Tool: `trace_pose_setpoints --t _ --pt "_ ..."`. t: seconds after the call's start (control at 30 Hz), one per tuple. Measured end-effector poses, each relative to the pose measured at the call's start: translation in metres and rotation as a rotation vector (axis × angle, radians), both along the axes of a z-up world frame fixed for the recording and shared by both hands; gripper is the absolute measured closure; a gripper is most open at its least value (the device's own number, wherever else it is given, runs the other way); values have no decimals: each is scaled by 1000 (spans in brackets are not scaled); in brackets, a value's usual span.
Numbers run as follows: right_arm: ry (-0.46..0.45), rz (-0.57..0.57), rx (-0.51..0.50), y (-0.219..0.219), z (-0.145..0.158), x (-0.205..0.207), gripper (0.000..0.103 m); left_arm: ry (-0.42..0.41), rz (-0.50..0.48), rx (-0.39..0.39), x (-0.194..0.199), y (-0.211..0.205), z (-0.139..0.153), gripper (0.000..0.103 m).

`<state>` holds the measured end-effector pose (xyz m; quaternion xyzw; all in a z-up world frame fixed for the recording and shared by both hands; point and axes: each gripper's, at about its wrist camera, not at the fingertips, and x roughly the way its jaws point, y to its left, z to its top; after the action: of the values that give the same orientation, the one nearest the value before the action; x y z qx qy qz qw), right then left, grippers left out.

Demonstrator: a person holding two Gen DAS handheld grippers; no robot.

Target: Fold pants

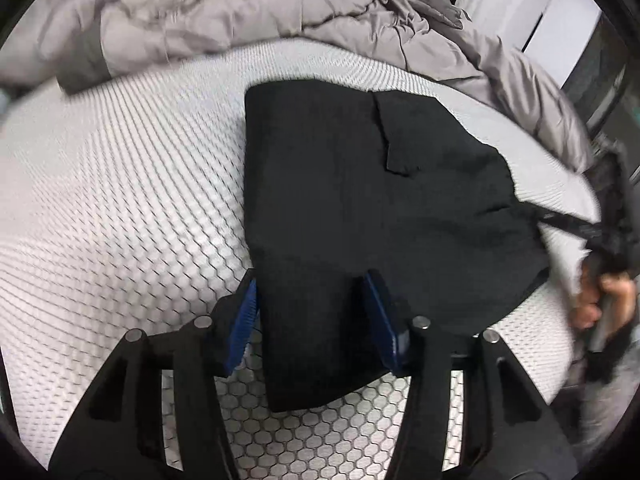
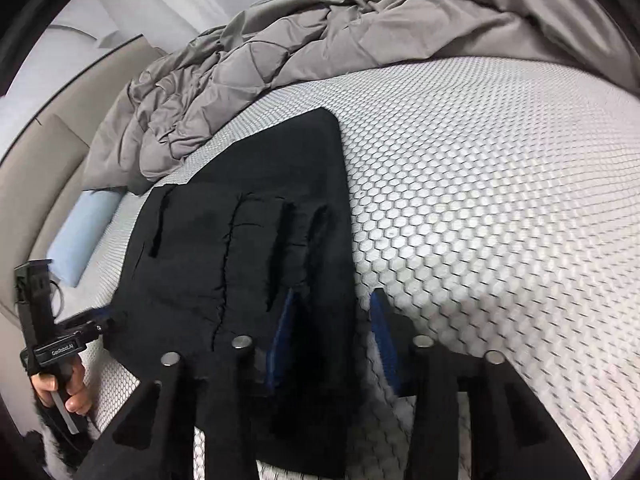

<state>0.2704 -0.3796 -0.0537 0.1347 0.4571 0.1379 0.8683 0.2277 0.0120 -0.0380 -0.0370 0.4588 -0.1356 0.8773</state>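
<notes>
The black pants lie folded flat on my honeycomb-textured mattress. My left gripper is spread, one folded edge between its blue pads, no pinch visible. My right gripper is likewise spread over the opposite edge. A rumpled grey comforter is bunched just behind the pants.

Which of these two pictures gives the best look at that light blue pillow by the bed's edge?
The right wrist view. The light blue pillow lies in plain sight there, at the mattress edge, below the grey comforter. The left wrist view doesn't show it.
</notes>
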Motion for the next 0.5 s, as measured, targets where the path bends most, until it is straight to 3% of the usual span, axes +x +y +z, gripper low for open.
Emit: trace_pose_setpoints --t 0.03,0.1,0.2,0.33,0.4,0.47,0.5 --pt "-27 -1 -16 1 8 -8 49 -34 4 40 -5 -5 5 54" --pt "-124 59 -82 13 28 -30 46 -116 -49 82 -16 -20 13 39" --pt "-204 176 -115 36 44 -55 43 -125 -152 63 -25 -40 18 38" --pt "-169 261 -88 76 32 -44 43 -152 -255 46 -30 -68 17 38" --pt "-126 299 -94 94 17 -34 43 -103 -285 66 -18 -82 3 38" --pt "-114 357 -146 116 3 -24 44 -79 -301 74 -14 -81 -7 38" --pt "-111 373 -203 124 -4 -22 51 -80 -312 67 -15 -79 -7 38"
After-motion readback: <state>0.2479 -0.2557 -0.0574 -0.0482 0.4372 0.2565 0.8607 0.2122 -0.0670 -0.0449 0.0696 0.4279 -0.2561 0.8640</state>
